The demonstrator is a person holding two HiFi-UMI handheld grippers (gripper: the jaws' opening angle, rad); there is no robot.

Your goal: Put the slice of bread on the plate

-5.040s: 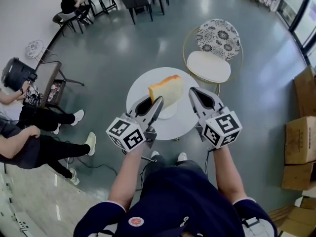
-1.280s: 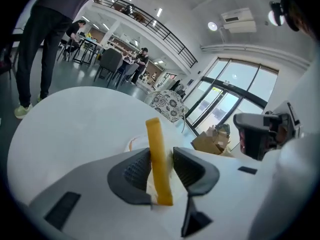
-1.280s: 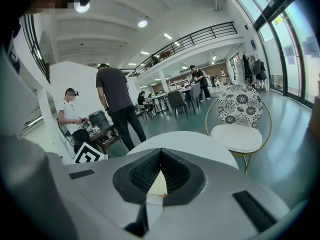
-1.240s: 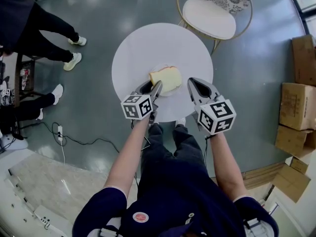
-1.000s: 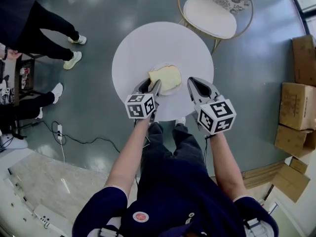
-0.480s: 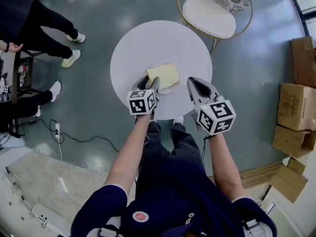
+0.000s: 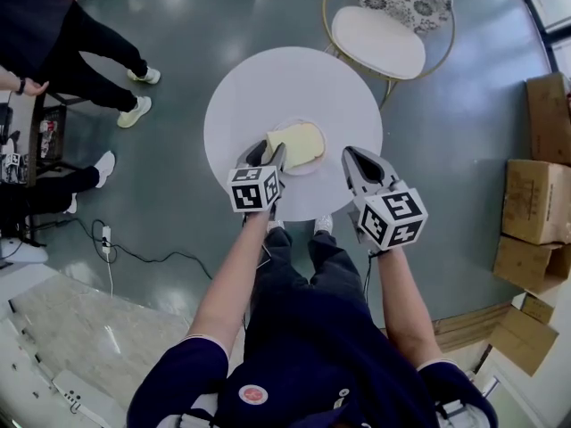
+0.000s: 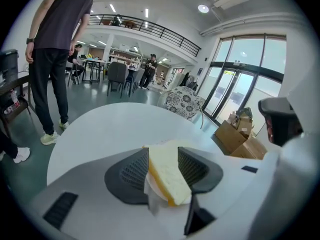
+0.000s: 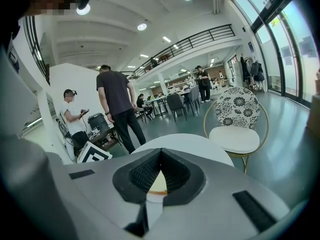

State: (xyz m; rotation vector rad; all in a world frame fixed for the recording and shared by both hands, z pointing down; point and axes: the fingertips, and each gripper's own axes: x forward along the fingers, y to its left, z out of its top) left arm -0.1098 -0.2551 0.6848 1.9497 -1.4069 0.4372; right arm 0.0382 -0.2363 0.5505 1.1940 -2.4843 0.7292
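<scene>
The slice of bread [image 7: 296, 143] lies on a small white plate [image 7: 311, 164] near the front of the round white table [image 7: 268, 78]. My left gripper [image 7: 268, 156] is at the slice's near left edge. In the left gripper view the bread [image 8: 167, 176] sits between the jaws over the plate [image 8: 149, 190]; the left gripper [image 8: 163, 153] is opening and its pads stand just off the slice. My right gripper [image 7: 360, 162] hovers right of the plate, apart from it. Its jaws meet at the tips, so the right gripper [image 9: 160, 154] is shut on nothing.
A round chair [image 7: 379, 38] with a patterned back stands behind the table. Cardboard boxes [image 7: 540, 212] are stacked at the right. People's legs [image 7: 62, 25] and a cable [image 7: 134, 252] are on the floor at the left.
The bread has tipped from a raised tilt down onto the plate. The left gripper's jaws have spread and its wrist has rolled slightly. The right gripper has stayed put.
</scene>
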